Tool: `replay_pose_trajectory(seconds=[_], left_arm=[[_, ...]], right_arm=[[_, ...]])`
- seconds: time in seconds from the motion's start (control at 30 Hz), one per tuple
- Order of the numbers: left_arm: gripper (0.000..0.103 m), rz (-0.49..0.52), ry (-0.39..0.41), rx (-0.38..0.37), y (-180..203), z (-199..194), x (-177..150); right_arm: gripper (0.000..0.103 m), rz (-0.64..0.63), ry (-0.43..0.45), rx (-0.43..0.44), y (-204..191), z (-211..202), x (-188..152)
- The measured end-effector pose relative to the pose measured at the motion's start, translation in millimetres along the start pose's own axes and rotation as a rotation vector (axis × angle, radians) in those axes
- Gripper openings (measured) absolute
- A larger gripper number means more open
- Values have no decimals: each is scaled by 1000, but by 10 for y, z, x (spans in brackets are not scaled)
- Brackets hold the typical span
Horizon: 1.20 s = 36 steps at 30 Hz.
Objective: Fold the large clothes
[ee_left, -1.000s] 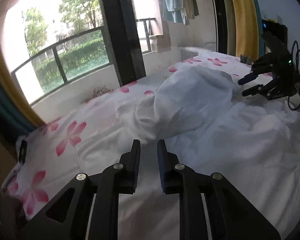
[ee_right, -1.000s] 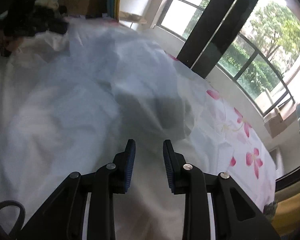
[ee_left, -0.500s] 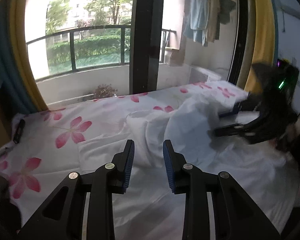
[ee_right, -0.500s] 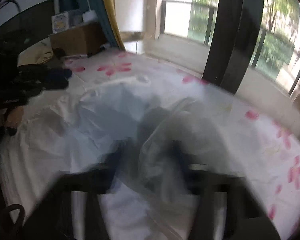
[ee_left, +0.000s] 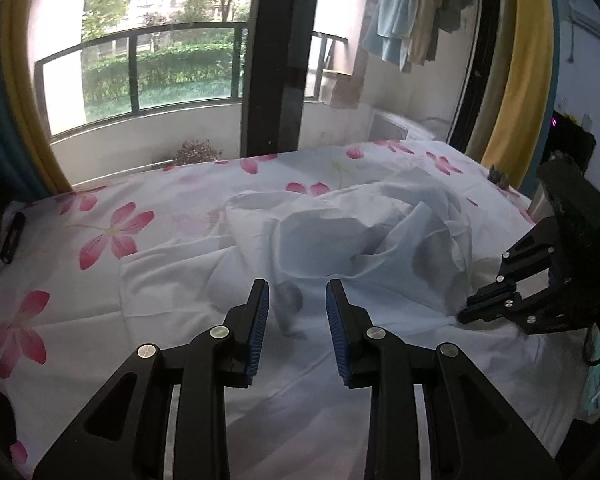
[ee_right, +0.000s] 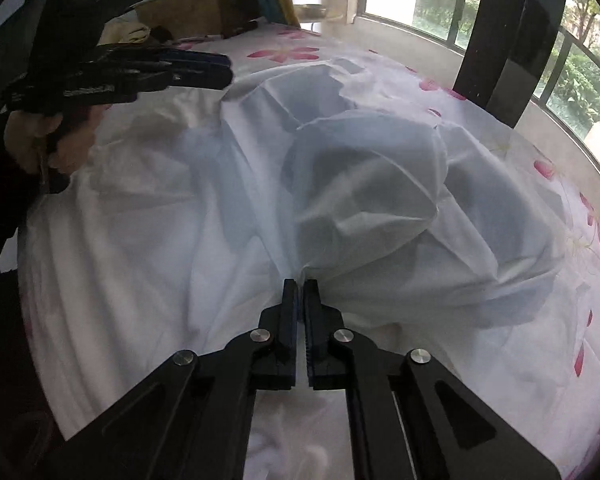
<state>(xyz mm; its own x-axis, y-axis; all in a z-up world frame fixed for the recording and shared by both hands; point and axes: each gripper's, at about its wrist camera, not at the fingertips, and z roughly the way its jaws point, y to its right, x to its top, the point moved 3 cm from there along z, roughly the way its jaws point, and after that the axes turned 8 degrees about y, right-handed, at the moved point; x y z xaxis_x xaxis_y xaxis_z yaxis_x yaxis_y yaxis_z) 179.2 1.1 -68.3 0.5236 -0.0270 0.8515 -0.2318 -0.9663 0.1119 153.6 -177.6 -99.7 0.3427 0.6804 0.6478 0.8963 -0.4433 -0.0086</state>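
A large white garment lies crumpled in a puffed-up heap on the bed; it fills the right wrist view. My left gripper is open and empty, held just above the near part of the cloth. My right gripper is shut on a bunched fold of the white garment at the heap's near edge. The right gripper also shows at the right of the left wrist view, low on the cloth. The left gripper shows in the right wrist view, above the far left of the garment.
The bed has a white sheet with pink flowers. Behind it are a window with a dark post and yellow curtains. A dark phone-like object lies at the bed's left edge. Cardboard boxes stand beyond the bed.
My right gripper has come down and closed on a fold of the garment. My left gripper has opened a little wider and its view has swung toward the heap.
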Motion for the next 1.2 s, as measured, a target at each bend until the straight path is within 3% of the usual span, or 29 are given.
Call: replay_pose_trajectory(seconds=[0.1, 0.23, 0.43, 0.5, 0.57, 0.73, 0.93, 1.2], left_arm=[[32, 22, -1, 6, 48, 15, 24], [31, 10, -5, 30, 29, 38, 55], [31, -48, -49, 81, -140, 182, -11], [31, -74, -84, 94, -210, 241, -70], [31, -95, -116, 105, -276, 278, -135], [31, -107, -148, 90, -321, 291, -257], [31, -81, -155, 93, -277, 244, -317], [32, -120, -102, 90, -284, -151, -349]], right_arm=[[13, -20, 44, -13, -3, -151, 90], [42, 6, 158, -24, 137, -345, 368], [44, 113, 308, -128, 510, -190, 792], [44, 153, 306, -168, 622, -60, 858], [44, 167, 251, -232, 696, 107, 794], [44, 150, 122, -245, 647, 389, 571], [45, 142, 119, -256, 572, 360, 473], [49, 155, 130, -278, 523, 88, 380]])
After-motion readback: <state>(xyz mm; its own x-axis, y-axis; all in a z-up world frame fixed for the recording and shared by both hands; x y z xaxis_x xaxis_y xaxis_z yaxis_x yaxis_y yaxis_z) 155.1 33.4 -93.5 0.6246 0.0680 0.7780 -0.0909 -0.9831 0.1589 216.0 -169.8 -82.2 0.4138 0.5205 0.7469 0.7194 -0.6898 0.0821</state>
